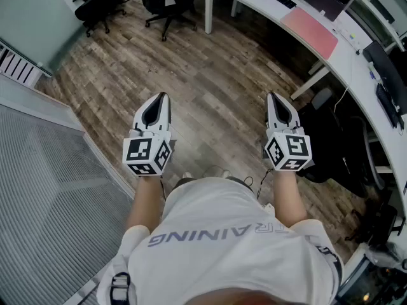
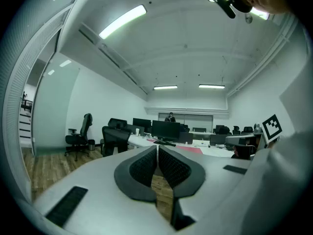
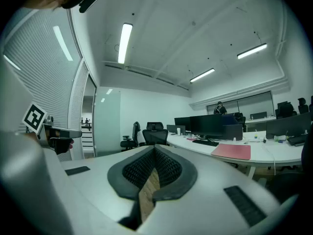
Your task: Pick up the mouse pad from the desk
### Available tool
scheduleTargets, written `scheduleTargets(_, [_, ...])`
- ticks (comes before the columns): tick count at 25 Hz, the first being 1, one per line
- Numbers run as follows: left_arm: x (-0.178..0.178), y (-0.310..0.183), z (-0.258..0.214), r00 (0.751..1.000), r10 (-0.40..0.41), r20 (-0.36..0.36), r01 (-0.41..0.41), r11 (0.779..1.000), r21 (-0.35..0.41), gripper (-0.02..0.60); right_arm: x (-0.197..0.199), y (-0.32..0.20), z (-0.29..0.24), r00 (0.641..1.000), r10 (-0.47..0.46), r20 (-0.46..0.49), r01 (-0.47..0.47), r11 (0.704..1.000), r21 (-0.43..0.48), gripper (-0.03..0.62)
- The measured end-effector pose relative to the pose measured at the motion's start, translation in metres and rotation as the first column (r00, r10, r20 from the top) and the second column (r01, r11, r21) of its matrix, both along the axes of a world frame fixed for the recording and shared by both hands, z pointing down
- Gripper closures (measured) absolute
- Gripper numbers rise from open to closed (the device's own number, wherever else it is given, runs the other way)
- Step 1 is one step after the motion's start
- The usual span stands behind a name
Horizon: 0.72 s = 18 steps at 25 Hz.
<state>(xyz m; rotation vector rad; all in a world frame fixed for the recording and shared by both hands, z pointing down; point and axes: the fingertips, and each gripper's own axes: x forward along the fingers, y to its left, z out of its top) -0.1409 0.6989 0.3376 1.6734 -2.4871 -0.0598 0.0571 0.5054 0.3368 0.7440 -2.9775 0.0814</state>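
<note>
Two grippers, left (image 1: 162, 96) and right (image 1: 272, 96), jaws shut and empty, level over the floor (image 1: 216, 75), well short of the pink pad (image 1: 310, 30) flat on the far-right desk (image 1: 348, 59); likely light, thin, limp, best pinched at its near edge.

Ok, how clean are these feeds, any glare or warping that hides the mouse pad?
Head view: even light, the mouse pad sharp near the top edge, the desk curved by the lens. Left gripper view: heavy fisheye, dark corners, the ceiling light blown out, the pad just a thin sliver. Right gripper view: same warping, pad plain to see.
</note>
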Motion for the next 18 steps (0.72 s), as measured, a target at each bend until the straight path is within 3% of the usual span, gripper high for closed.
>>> scheduleTargets(11, [0.009, -0.011, 0.003, 1.0, 0.025, -0.007, -0.025, 1.0, -0.009, 0.543, 0.004, -0.005, 0.002, 1.0, 0.002, 0.001, -0.002, 1.0, -0.003, 0.571])
scheduleTargets(18, [0.02, -0.027, 0.004, 0.999, 0.032, -0.002, -0.032, 0.999, -0.016, 0.543, 0.017, -0.021, 0.002, 0.998, 0.014, 0.062, -0.011, 0.999, -0.041, 0.571])
